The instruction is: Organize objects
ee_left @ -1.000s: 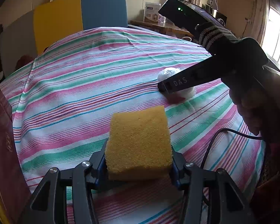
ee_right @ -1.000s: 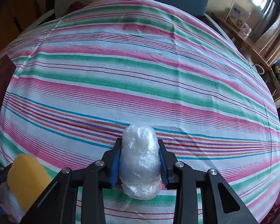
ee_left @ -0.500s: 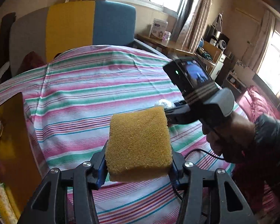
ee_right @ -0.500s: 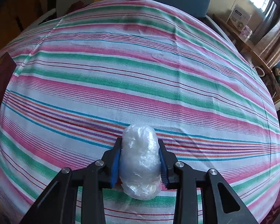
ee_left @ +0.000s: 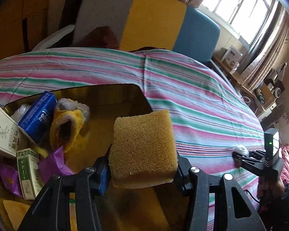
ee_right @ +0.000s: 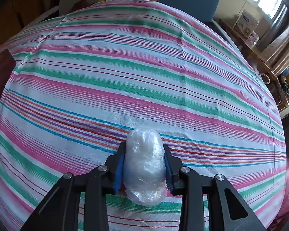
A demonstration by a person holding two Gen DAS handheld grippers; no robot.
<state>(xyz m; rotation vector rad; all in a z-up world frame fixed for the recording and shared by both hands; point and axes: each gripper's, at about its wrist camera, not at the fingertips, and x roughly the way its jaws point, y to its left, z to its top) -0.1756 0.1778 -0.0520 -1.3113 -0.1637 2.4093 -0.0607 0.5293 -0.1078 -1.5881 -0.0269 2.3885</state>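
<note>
Sponge (ee_left: 142,148), yellow and blocky, sits clamped in my left claw (ee_left: 142,165), hanging over the open golden box (ee_left: 113,100). Inside that box lie a blue packet (ee_left: 38,117), a yellow cloth (ee_left: 67,127) and a green carton (ee_left: 28,171). My right claw (ee_right: 144,165) squeezes a clear plastic bundle (ee_right: 144,163) down on the striped bed sheet (ee_right: 144,67). Beyond the bed stands a grey, yellow and blue headboard (ee_left: 152,23).

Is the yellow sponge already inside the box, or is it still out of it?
Out. The left tool grips the yellow sponge above the box; its pads press the sponge's sides and it touches nothing inside.
</note>
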